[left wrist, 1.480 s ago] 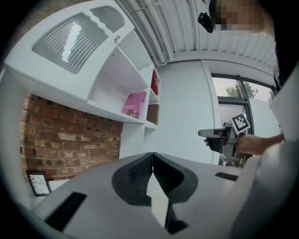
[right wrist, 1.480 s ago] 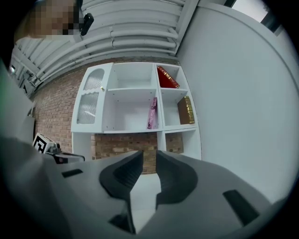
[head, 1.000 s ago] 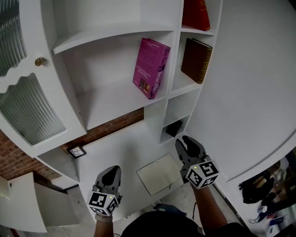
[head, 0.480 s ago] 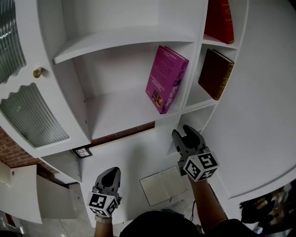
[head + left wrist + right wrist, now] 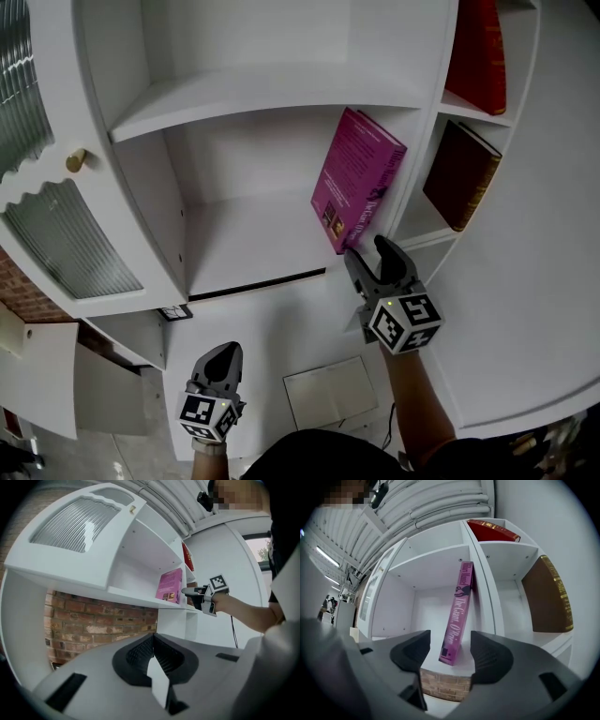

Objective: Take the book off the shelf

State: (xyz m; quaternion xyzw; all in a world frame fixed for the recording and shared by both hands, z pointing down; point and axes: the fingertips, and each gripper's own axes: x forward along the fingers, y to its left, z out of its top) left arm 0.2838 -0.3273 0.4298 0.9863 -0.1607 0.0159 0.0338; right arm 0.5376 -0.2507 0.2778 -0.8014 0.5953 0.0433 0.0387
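A magenta book [image 5: 356, 178] leans to the right against the divider of a white shelf [image 5: 253, 248]. My right gripper [image 5: 368, 255] is raised just below and in front of the book's lower corner. Its jaws have just been opening and now stand wide. In the right gripper view the book's spine [image 5: 457, 616] shows in the gap ahead of the right gripper [image 5: 450, 644], and the pads do not touch it. My left gripper [image 5: 220, 354] hangs low at the left, shut and empty; in its own view the left gripper [image 5: 152, 637] shows its jaws meeting.
A brown book [image 5: 459, 178] leans in the narrow compartment to the right, with a red book [image 5: 478, 52] above it. A ribbed glass cabinet door with a brass knob [image 5: 75, 159] stands at the left. An open notebook [image 5: 333, 394] lies on the counter below.
My right gripper has risen from above the counter to the book's lower corner, and its jaws have spread wide. The left gripper has shifted only a little.
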